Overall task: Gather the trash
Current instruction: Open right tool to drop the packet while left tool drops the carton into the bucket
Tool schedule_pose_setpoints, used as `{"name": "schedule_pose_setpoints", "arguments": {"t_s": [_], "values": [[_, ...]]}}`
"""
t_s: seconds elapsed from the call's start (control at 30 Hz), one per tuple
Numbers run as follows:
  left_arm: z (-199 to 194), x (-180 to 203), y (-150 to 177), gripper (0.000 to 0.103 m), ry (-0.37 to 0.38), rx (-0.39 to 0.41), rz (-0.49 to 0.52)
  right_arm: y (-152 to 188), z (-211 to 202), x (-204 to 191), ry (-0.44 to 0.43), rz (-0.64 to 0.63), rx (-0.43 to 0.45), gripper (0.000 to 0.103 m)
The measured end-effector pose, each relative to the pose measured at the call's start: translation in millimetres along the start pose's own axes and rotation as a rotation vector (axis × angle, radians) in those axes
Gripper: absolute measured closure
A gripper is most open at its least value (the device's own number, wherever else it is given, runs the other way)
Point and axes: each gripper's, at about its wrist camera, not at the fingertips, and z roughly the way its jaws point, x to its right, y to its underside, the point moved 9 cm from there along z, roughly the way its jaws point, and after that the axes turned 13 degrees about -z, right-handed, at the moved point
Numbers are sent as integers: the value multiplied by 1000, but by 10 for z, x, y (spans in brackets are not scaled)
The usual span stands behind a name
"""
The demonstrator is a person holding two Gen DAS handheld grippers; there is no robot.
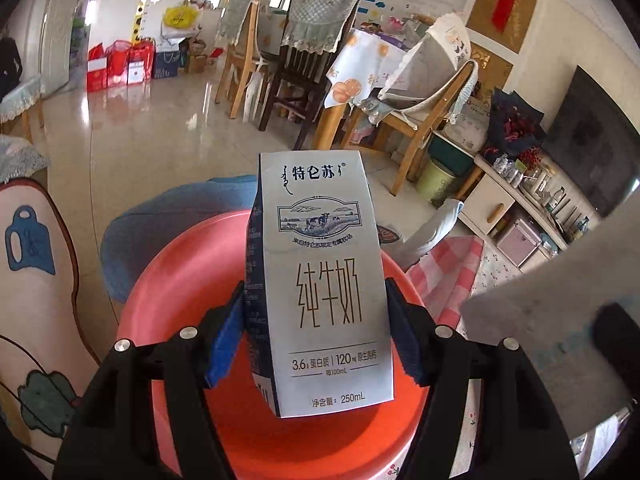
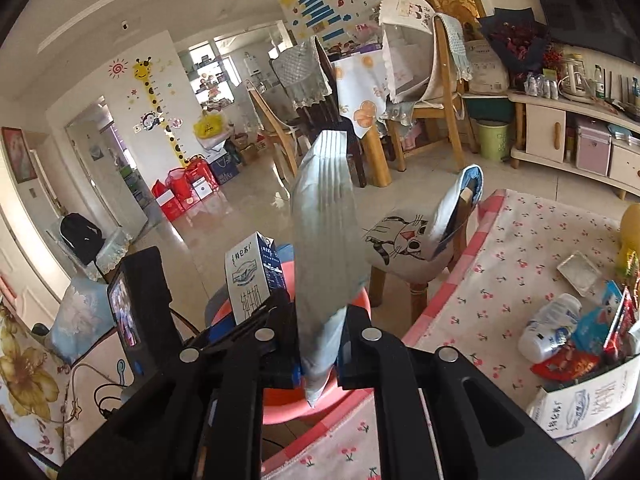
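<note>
L gripper [image 1: 316, 336] clamps upright milk carton [image 1: 320, 280] above red basin [image 1: 168, 280]. R gripper [image 2: 320, 344] pinches flat grey packet [image 2: 324, 232], jaws nearly together.

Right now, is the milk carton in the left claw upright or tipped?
Upright. The milk carton stands with its print reading top to bottom, pinched between the left claw pads above the red basin.
</note>
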Motion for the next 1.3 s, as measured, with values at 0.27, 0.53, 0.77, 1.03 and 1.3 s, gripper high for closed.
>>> {"name": "schedule_pose_setpoints", "arguments": {"t_s": [0.27,0.53,0.77,1.03,1.3], "values": [[172,-194,-24,36,-40,-60,-49,95,526,-13,-41,25,-65,88],[245,-375,-39,29,-108,-63,-80,301,624,88,10,43,-106,43],[131,-354,-94,25,-61,28,-97,518,222,377,127,92,-82,16],[-84,41,-122,17,55,142,1,804,-353,571,274,60,-57,12],[-294,474,5,16,104,154,153,1095,-1035,768,455,-65,5,9]]}}
